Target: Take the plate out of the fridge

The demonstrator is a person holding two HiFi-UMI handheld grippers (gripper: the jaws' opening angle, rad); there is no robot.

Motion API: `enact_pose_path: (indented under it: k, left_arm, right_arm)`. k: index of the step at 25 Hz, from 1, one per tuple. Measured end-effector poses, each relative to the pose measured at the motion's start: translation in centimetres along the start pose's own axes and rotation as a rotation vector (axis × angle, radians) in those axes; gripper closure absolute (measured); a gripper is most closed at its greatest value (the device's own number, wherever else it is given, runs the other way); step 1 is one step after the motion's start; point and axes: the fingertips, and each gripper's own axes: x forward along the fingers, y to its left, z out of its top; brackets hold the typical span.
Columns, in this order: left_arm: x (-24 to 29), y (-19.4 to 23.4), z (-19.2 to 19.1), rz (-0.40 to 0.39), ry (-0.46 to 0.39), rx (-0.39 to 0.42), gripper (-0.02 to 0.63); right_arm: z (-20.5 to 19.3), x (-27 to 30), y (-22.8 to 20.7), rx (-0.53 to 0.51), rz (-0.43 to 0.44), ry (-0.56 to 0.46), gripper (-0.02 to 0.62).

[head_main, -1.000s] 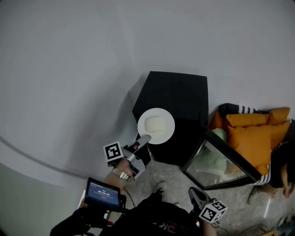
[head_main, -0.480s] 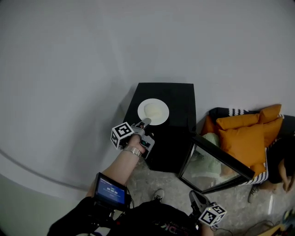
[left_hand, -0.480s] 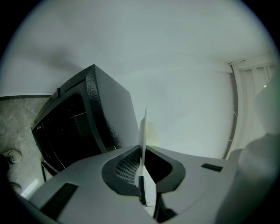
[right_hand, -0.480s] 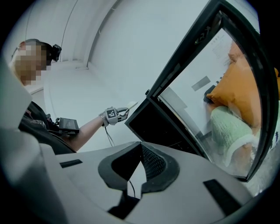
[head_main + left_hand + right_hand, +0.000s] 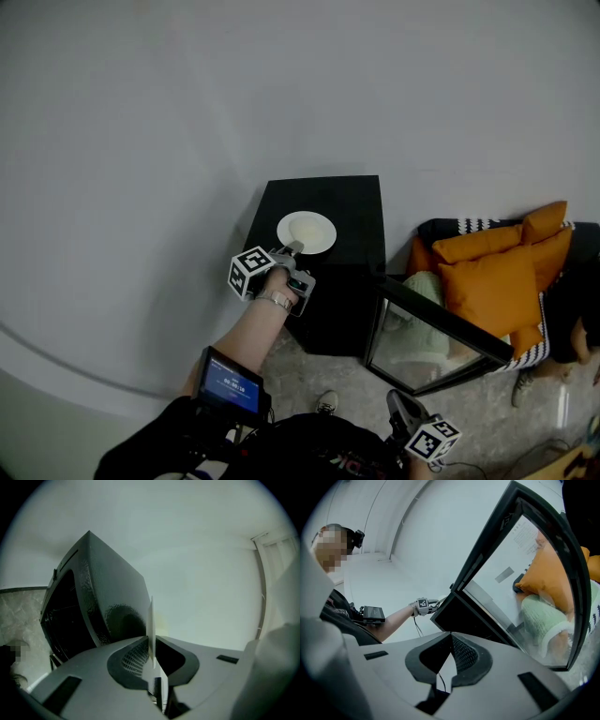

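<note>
Head view: the plate [image 5: 307, 232] lies on top of the fridge [image 5: 328, 291], its near rim in the left gripper [image 5: 292, 249]. The door [image 5: 441, 328] stands open, with the right gripper [image 5: 398, 403] low beside it.

Left gripper view: the rim shows edge-on between jaws just easing apart, pads touching it.

Right gripper view: jaws pressed together, empty, facing the glass door.

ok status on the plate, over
Left gripper on the plate rim, jaws opening. Right gripper shut, empty. Plate over the fridge top. Glass door open, nothing in the way.
</note>
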Motion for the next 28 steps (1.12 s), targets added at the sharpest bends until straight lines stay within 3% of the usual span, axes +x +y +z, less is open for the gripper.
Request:
enact_pose_path:
  k: [10, 15, 19, 23, 28]
  left_arm:
    - [0.93, -0.50, 0.04, 0.033, 0.008, 0.073, 0.554]
    - [0.82, -0.64, 0.10, 0.082, 0.050, 0.158, 0.440]
    - [0.62, -0.39, 0.15, 0.143, 0.092, 0.254, 0.416]
    - [0.44, -0.84, -0.03, 0.191, 0.147, 0.335, 0.291]
    - [0.51, -0.54, -0.37, 0.241, 0.217, 0.445, 0.273]
  right_arm:
    - [0.06, 0.01, -0.72, 0.006, -0.007, 0.008, 0.588]
    - [-0.28, 0.20, -0.77, -0.003, 0.001, 0.013, 0.588]
    - [0.13, 0.47, -0.93, 0.003, 0.009, 0.011, 0.588]
    - [0.20, 0.54, -0.65, 0.018, 0.020, 0.007, 0.588]
    - [0.17, 0.53, -0.58, 0.019, 0.030, 0.001, 0.588]
